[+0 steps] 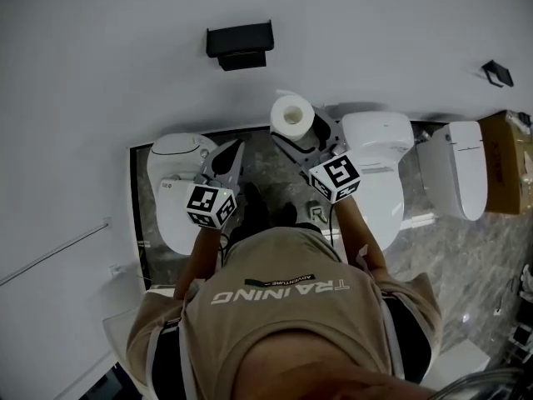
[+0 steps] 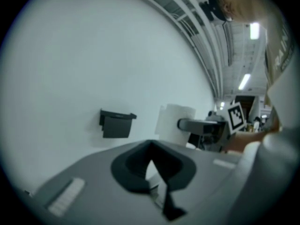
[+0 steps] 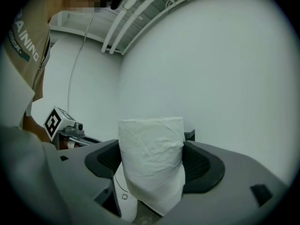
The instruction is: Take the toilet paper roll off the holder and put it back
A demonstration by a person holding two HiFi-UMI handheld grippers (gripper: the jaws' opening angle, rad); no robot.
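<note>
White wall (image 1: pixel 108 82) fills most of my feed, and the black holder (image 1: pixel 240 44) is mounted on it. The toilet paper roll (image 1: pixel 292 115) is off the holder. From the head view I see it below the holder and slightly to its right, with the core hole facing up at the camera.

My right gripper (image 1: pixel 297 136) is clenched on the roll. In the right gripper view both dark pads press its sides and the paper wrinkles and narrows between them (image 3: pixel 152 165). The left gripper view shows the roll (image 2: pixel 174 123) just right of the holder (image 2: pixel 116 123), apart from it, with one right jaw lying across it.

My left gripper (image 1: pixel 236 148) hangs below the holder and a touch to its left, well apart from it. In its own view the tips meet at a point (image 2: pixel 150 146) with nothing between them, so it is closed and empty.

Further below the holder, a white toilet (image 1: pixel 179 190) sits under the left gripper.
</note>
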